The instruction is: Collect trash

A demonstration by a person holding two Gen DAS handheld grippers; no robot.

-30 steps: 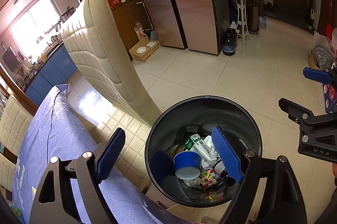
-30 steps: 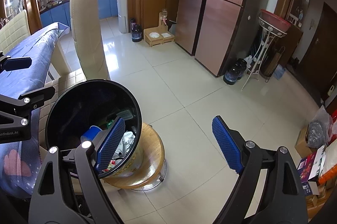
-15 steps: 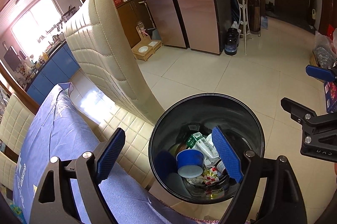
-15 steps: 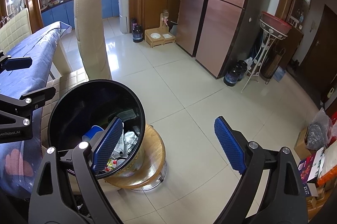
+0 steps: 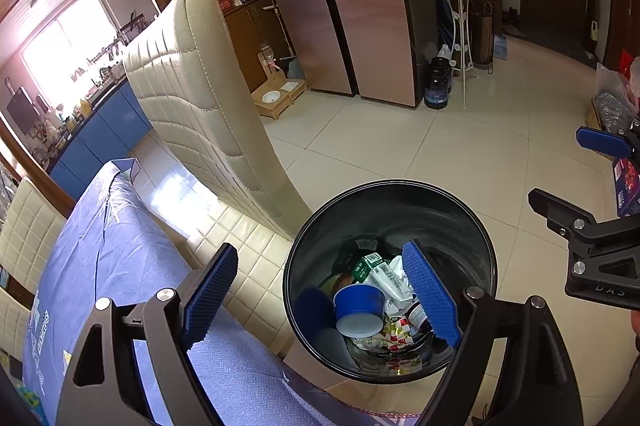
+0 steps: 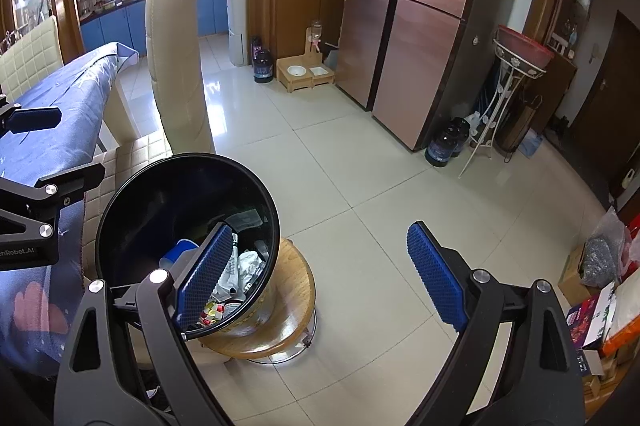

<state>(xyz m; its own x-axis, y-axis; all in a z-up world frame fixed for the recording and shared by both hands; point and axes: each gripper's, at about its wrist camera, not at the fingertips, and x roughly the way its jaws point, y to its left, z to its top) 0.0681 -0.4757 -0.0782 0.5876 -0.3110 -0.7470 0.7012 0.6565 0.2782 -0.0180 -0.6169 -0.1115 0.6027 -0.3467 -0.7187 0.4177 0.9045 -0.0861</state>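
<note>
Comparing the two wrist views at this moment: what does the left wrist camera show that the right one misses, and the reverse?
Only the left wrist view looks straight down into the bin, showing a green and white carton among the trash.

Only the right wrist view shows the round wooden stool the bin stands on, and a white water dispenser.

Both show the black trash bin, a blue paper cup in it, the cream chair, the blue tablecloth, and both grippers open and empty.

Black round trash bin (image 5: 390, 201), open-topped, upright on a round wooden stool (image 6: 280, 322) beside a cream chair. Inside: blue paper cup (image 5: 358, 308) on its side, green-and-white carton (image 5: 366, 266), crumpled white wrappers (image 5: 394, 284), red-and-yellow scraps (image 5: 394, 336).
</note>
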